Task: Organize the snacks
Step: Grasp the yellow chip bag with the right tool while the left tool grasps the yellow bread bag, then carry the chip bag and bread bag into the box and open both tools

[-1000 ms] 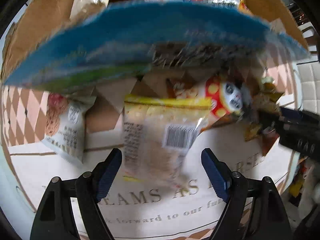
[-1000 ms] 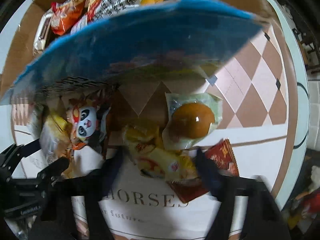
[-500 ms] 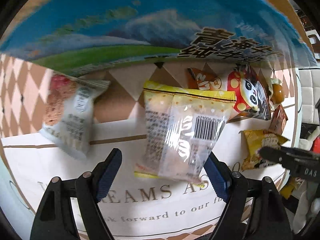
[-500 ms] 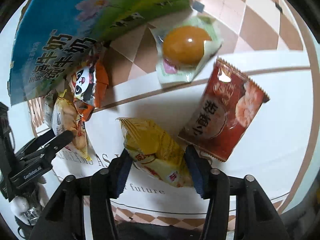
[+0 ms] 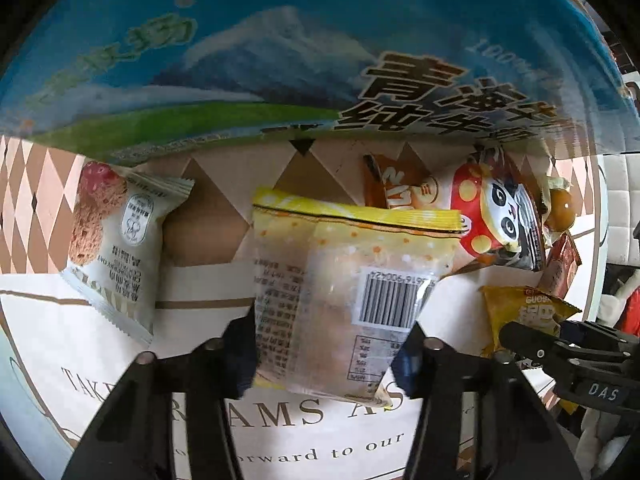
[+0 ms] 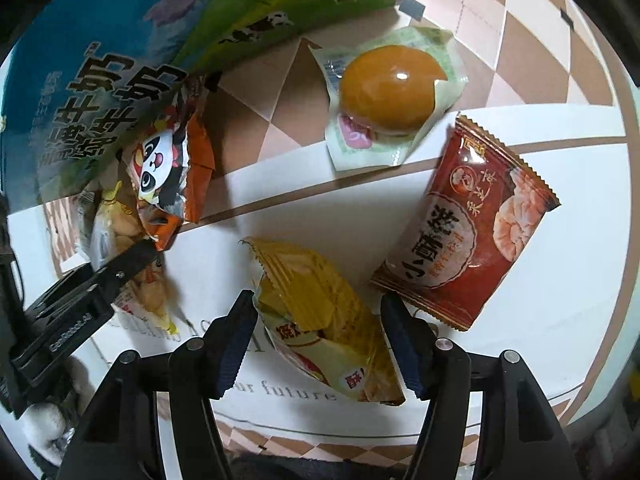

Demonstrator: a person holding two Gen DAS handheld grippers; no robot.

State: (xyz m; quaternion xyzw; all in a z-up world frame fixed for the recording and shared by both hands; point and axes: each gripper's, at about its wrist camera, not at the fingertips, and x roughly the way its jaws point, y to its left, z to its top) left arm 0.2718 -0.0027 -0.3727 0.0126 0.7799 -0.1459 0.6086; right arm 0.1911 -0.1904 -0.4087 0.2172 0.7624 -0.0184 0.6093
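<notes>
- The desk [image 6: 580,280] is white with tan and brown diamond tiling round the edge and some printed lettering across it, all the snacks lie on it.
- Big blue and green printed carton [image 5: 280,52] with a mountain picture and bold dark characters fills the top of the left wrist view. Its lower edge overhangs the snacks nearest it.
- Left gripper [image 5: 328,344]: jaws closing in on the yellow-topped clear plastic snack pack with a barcode [image 5: 352,280]. The pack sits right between them and both pads look to be up against its sides.
- Right gripper [image 6: 320,344]: jaws opening a bit, the crinkly yellow foil snack packet [image 6: 320,320] lies between them on the desk. There's a small gap showing at each pad, so no real squeeze on it.
- Dark red foil pouch with a round shrimp-cracker picture [image 6: 468,232] lies just beside the yellow packet, up and to its right.
- Pale green wrapper with a round golden-brown bun inside [image 6: 388,92] sits near the carton edge, above the red pouch.
- Orange and red bag with a panda face [image 6: 168,168] is tucked against the carton, partly under it.
- White cookie wrapper with a berry picture [image 5: 116,240] lies apart from the rest, left of the left gripper.
</notes>
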